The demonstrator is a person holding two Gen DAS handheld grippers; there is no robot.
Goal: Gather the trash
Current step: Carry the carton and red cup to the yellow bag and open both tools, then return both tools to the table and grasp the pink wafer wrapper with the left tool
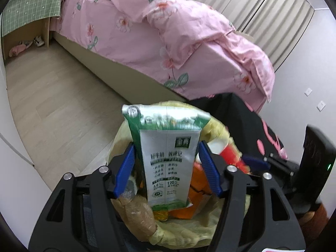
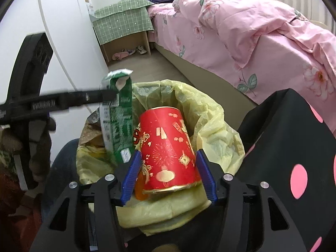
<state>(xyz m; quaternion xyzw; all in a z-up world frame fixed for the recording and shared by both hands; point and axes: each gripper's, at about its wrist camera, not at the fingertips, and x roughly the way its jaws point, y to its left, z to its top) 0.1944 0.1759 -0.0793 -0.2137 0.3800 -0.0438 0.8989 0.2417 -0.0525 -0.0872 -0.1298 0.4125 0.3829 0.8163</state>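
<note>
A green-and-white milk carton (image 1: pixel 168 163) stands upright between the blue pads of my left gripper (image 1: pixel 166 147), which is open, with slim gaps at both sides. It hangs over a bin lined with a yellow bag (image 1: pixel 218 130). In the right wrist view the carton (image 2: pixel 117 126) looks blurred at the bin's left side, with a left finger (image 2: pixel 94 95) beside its top. A red paper cup with gold print (image 2: pixel 168 149), rim toward the camera, lies between the pads of my open right gripper (image 2: pixel 168 153) above the yellow liner (image 2: pixel 210 113). Orange and brown trash (image 1: pixel 199 191) fills the bin.
A bed with a pink floral quilt (image 1: pixel 168 42) runs along the far side. A black bag with pink dots (image 2: pixel 294 147) stands right of the bin. A shelf under a green checked cloth (image 2: pixel 124 23) holds slippers (image 2: pixel 120 55). Wood floor (image 1: pixel 63 105) stretches left.
</note>
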